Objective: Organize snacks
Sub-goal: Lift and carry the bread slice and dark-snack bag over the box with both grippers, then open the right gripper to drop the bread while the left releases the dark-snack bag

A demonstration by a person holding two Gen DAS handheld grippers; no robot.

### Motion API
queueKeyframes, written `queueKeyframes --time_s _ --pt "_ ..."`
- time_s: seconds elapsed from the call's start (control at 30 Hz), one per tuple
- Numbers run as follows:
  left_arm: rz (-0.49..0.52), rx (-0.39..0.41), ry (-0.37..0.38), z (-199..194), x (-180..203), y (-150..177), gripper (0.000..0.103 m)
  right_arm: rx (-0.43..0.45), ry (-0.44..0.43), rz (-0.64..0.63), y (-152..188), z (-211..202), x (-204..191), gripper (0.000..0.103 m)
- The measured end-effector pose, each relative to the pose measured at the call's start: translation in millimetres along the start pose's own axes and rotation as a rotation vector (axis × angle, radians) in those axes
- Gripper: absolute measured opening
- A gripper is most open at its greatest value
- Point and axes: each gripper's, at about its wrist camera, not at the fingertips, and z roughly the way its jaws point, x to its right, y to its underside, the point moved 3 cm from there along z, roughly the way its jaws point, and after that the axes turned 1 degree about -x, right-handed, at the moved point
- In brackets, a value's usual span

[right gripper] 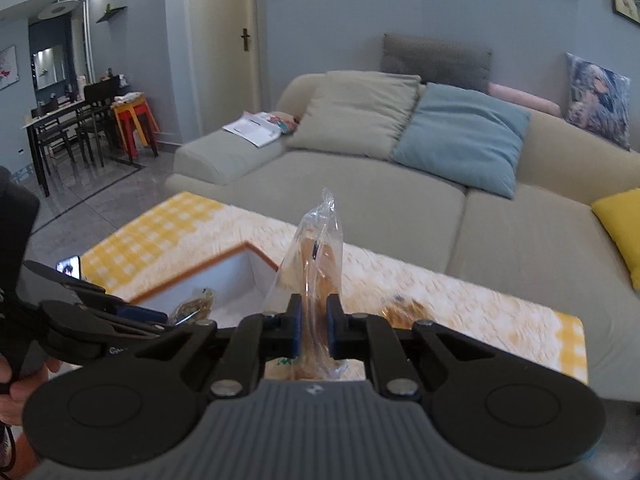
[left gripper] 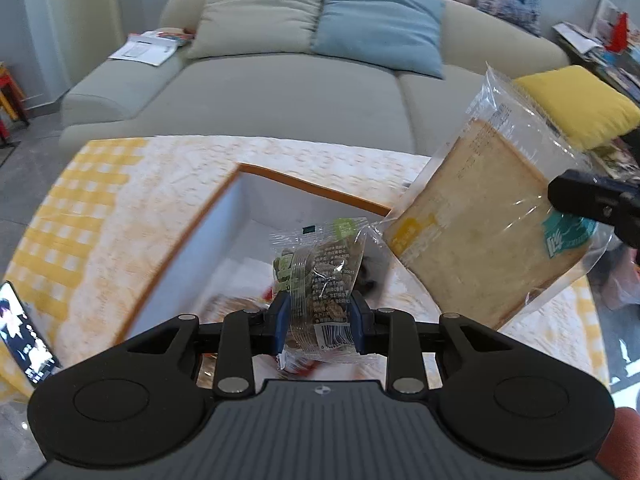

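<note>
1. The left claw [left gripper: 319,316] was clamped on a small clear snack packet [left gripper: 318,280], holding it by its lower half above the white box [left gripper: 192,248] with the orange rim. The grip sat on crinkly film — if the film slid, the packet could drop, though it would probably land in the box.
2. The right claw [right gripper: 313,322] was pinched nearly flat on a bagged slice of bread [left gripper: 480,224], held in the air beside the box and over the counter [left gripper: 120,184] (the yellow-checked cloth). The hold looked to be near one corner of a soft, wide bag, so it could swing, tear or slip out.
3. The bread bag hung just beside the snack packet. Moving both hands toward the box at once risked the bags brushing and one being knocked loose.
4. A phone [left gripper: 24,332] lay at the counter's left edge — a careless sweep of the left hand could push it off.
5. Squeezing harder would likely crush the bread.
</note>
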Motion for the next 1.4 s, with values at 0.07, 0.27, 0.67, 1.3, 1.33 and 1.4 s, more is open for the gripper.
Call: queueKeyframes --time_s 0.07,0.27,0.67,1.3,1.33,1.4 --pt "-0.003 0.0 -0.019 4 -10 -6 0.034 0.004 -0.02 0.006 -9 13 -7 0.009" --pt "-0.027 -0.036 -0.072 29 -41 -12 0.034 -0.015 -0.063 -0.021 -18 64 -32 0.008" --pt "-0.05 -0.099 -0.135 74 -72 -11 0.034 -0.104 -0.139 -0.011 -19 165 -51 0.008" --pt "-0.035 -0.143 -0.105 105 -71 -1 0.034 -0.289 -0.124 -0.109 22 254 -70 0.009" --pt "-0.034 -0.145 -0.106 105 -71 0 0.034 -0.304 -0.105 -0.141 24 257 -72 0.011" --pt "-0.034 -0.149 -0.105 105 -71 1 0.034 -0.344 -0.078 -0.183 30 262 -75 0.011"
